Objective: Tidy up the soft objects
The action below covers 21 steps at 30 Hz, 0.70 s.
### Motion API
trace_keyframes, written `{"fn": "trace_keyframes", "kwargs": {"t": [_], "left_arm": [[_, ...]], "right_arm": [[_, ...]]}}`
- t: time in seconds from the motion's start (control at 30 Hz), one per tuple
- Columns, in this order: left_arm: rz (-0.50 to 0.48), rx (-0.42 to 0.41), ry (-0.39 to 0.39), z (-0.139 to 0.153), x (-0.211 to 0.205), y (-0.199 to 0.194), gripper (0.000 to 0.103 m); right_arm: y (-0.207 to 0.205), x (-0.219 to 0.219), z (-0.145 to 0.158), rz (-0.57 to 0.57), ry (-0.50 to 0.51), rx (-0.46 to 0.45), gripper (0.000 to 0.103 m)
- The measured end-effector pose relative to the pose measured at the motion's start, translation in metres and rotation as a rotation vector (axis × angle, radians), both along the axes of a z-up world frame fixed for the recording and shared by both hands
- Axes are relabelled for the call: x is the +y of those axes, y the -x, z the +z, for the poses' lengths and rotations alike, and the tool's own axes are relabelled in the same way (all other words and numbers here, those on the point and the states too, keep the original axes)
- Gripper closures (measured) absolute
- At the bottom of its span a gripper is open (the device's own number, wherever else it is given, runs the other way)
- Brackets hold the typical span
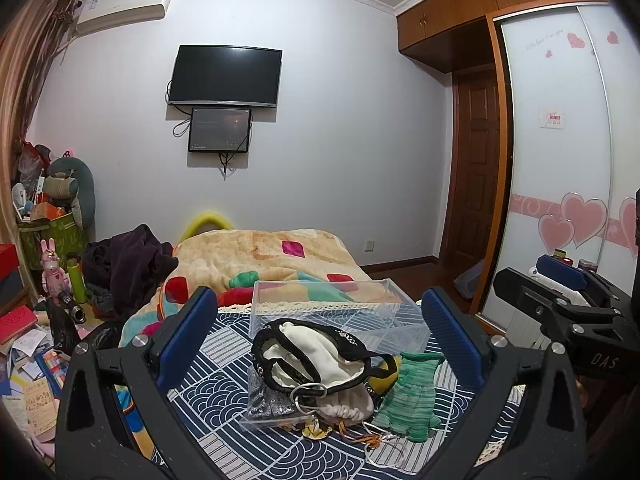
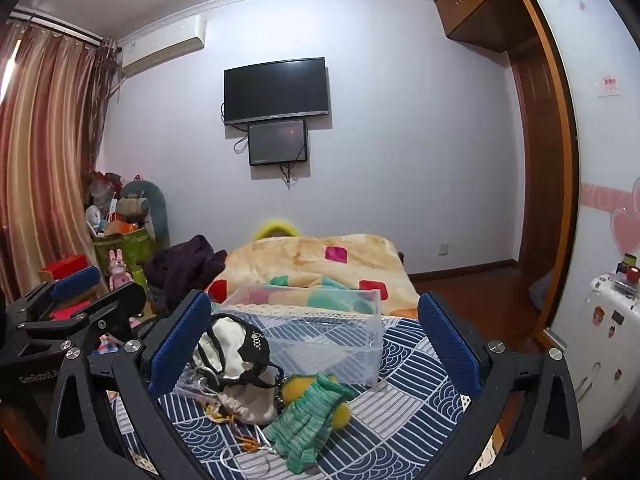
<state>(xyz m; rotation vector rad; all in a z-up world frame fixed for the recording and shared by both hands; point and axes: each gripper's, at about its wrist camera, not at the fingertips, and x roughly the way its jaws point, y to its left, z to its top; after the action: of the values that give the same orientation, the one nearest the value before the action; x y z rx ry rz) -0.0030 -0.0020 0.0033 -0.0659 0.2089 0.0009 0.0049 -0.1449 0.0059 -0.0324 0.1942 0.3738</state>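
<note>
left tongs (image 1: 316,344): spread wide, holding nothing, raised above the pile
right tongs (image 2: 316,344): spread wide too, empty, level with the left pair and just to its right
pile: a heap of soft things on the bed's blue wave-print sheet (image 1: 224,412), straight ahead and below both tongs
clear box (image 1: 332,304): rigid see-through plastic, open-topped, just behind the pile; likely where things go
green glove (image 2: 308,424): ribbed knit, limp, long axis running from near-right to far-left, cuff away; centred under the right tongs, so that hand is nearer
cream pouch (image 1: 316,354): soft cloth with a black trimmed strap looped over it, centred under the left tongs
yellow plush (image 2: 298,388): round, fuzzy, half under the glove
drawstring bag (image 1: 348,408): pale, gathered, touching the pouch
</note>
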Motion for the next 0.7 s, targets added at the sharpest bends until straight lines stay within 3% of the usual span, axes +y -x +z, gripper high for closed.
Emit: {"fn": "trace_keyframes", "kwargs": {"t": [0.7], "left_arm": [[-0.005,-0.011,-0.001,0.0037,-0.0013,0.0038,0.0]], "right_arm": [[0.002,-0.0017,0.0009,0.003,-0.006,-0.006,0.0]]}}
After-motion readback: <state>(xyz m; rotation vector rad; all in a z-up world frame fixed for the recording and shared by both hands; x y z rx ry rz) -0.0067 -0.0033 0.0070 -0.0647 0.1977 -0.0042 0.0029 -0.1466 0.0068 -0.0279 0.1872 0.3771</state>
